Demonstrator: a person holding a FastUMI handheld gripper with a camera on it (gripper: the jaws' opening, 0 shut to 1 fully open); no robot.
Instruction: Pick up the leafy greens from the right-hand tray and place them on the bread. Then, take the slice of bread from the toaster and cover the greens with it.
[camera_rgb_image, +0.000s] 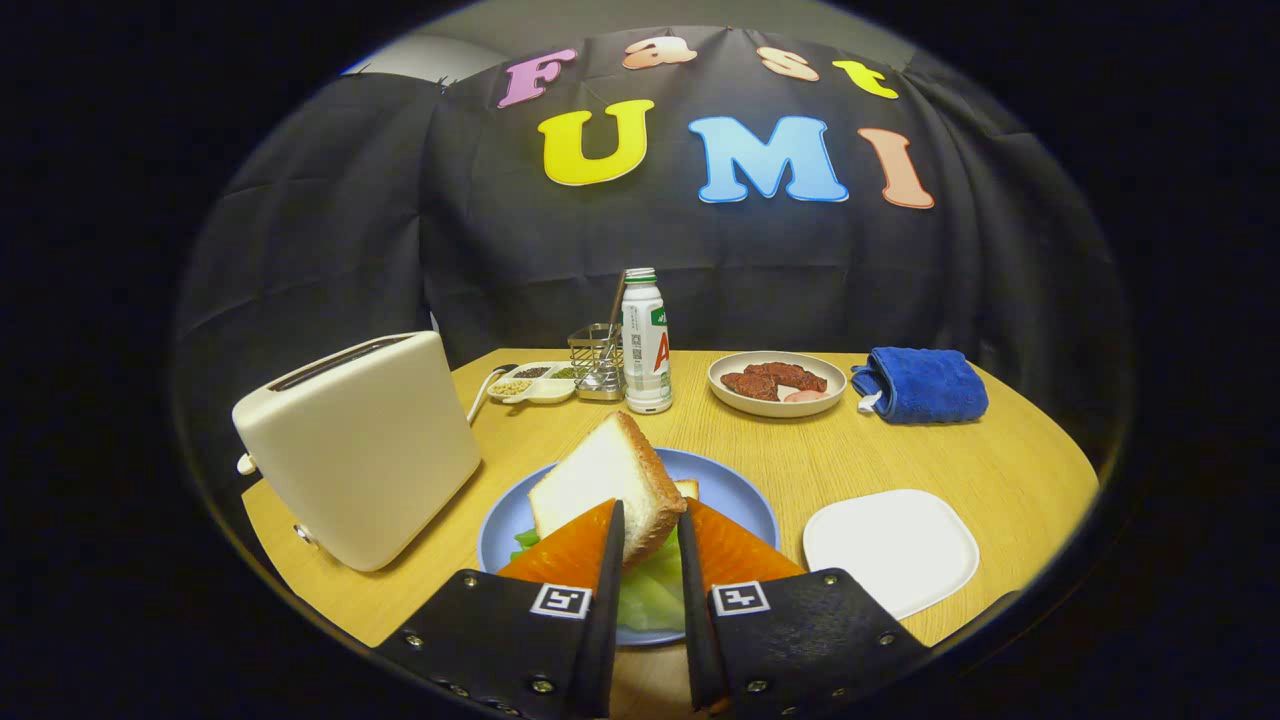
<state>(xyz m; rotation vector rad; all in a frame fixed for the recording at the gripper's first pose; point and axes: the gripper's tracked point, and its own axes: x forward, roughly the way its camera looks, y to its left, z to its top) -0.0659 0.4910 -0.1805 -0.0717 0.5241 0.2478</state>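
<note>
**Top slice held over the greens, nearly set down**

Gripper view: the hand-held gripper (650, 525) has its two fingers closed on a slice of bread (600, 485), one finger pressing each side of its lower edge. The slice stands tilted between and just beyond the fingertips, its white face turned toward the toaster (360, 445), which sits off to the left of the fingers, its top slots seen too obliquely to tell whether anything is inside.

Directly under the fingers lies a blue plate (735, 490). On it, pale leafy greens (650, 590) show in the gap between the fingers and a little to their left. A crusty corner of another bread slice (688, 489) peeks out just past the right finger, so the greens appear to rest on the bottom slice.

To the right of the fingers a white tray (890, 550) lies bare on the desk (1000, 460), which fits the greens having been taken from it.

Judged from this, the first half of the task looks done and the slice is out of the toaster. What is left is to lower and flatten the held slice onto the greens, then let go. It is not yet lying on them.

Well beyond the fingers stand a bottle (646, 340), a bowl of meat (777, 383) and a blue cloth (920, 385).
</note>
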